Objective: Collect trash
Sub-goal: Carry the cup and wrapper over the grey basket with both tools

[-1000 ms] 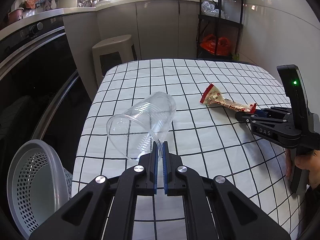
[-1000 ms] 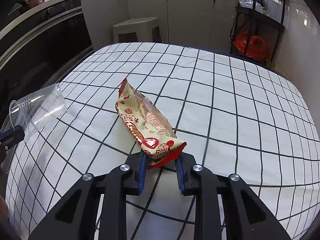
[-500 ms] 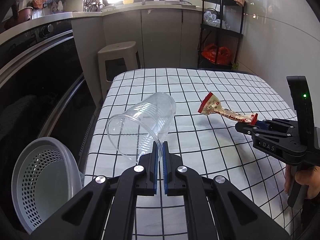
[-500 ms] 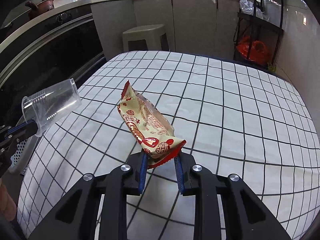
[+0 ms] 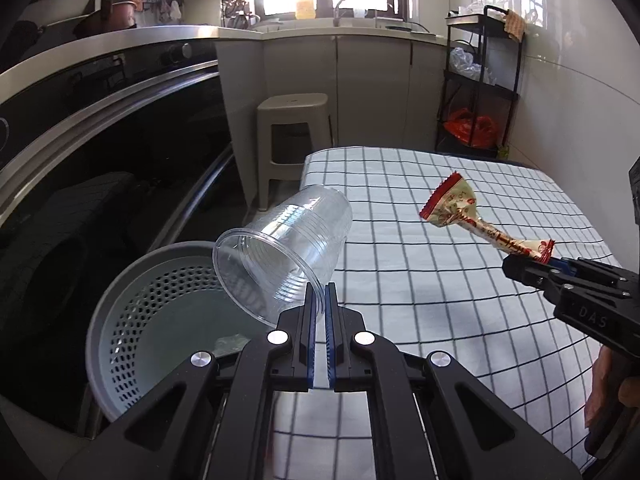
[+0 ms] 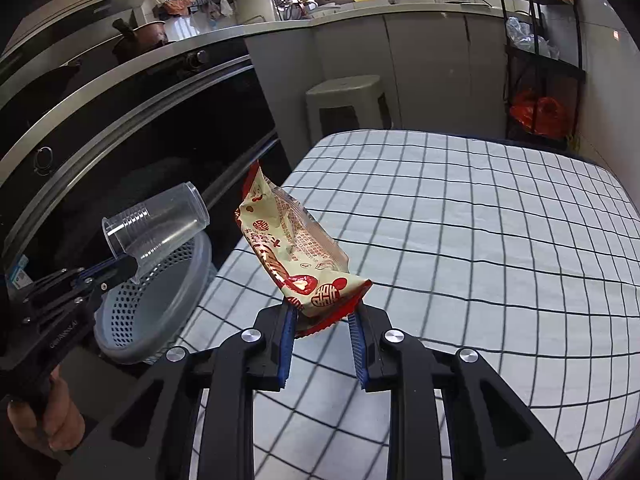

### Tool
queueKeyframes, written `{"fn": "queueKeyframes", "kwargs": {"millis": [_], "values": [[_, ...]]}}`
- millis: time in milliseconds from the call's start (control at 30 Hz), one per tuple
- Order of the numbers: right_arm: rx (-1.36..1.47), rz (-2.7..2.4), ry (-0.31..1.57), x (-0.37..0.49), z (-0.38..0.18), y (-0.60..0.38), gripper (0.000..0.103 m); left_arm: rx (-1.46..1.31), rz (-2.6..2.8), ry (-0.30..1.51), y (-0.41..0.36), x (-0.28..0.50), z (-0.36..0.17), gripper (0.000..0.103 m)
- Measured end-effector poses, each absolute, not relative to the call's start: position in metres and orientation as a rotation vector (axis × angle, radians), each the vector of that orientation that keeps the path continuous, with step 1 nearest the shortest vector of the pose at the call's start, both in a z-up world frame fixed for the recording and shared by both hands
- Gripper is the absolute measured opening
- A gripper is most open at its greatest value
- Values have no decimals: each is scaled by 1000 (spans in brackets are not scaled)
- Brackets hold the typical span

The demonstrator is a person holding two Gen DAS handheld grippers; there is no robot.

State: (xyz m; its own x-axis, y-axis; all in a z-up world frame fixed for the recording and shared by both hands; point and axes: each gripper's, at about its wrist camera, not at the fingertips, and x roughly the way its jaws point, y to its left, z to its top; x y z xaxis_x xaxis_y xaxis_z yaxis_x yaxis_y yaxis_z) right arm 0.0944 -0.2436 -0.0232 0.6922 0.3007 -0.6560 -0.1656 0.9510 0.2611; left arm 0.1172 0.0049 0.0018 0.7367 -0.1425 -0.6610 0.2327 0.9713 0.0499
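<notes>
Since the earlier frames, both claws had risen off the checked tabletop [image 5: 440,280] and swung toward its left edge, carrying their loads with them; the grey perforated basket [image 5: 132,320], formerly at the margin of the left view, now lay largely beneath the left load. Item one: clear plastic cup [image 5: 284,256], held by the left claw [image 5: 319,300], whose blue pads were pressed nearly together on the cup's rim wall. Cup tilted on its side, mouth toward the camera and down-left, base pointing up and away; in the right wrist view the cup [image 6: 156,224] hung directly above the basket [image 6: 160,312]. Item two: red-and-cream snack wrapper [image 6: 296,256], pinched at its red crimped end by the right claw [image 6: 322,320], jaws partly closed on it; long axis running up and away from the claw, free end raised. Wrapper was off the tabletop, over its left portion, short of the basket. Item three: basket, standing lower than the tabletop and just beside its left edge, with something pale at its bottom, not identifiable. Judgement: left claw was the nearer to the basket and seemed placed to release first; right claw would need further leftward travel.
</notes>
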Motion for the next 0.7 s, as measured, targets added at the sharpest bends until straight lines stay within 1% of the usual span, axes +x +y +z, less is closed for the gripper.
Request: {"fn": "queueKeyframes", "kwargs": {"millis": [133,300,533,700], "values": [[188,318,766,89,-19,-200,24,130,-126,720,52,110,-2,5],[161,372,797,96,-28,-144,24,81,-42,727,102,114,-5,5],[140,383,839,114,-47,-88,24,13,23,749,144,120,-17,5],[108,381,865,126,-55,-65,24,-12,39,776,154,130,-25,5]]}}
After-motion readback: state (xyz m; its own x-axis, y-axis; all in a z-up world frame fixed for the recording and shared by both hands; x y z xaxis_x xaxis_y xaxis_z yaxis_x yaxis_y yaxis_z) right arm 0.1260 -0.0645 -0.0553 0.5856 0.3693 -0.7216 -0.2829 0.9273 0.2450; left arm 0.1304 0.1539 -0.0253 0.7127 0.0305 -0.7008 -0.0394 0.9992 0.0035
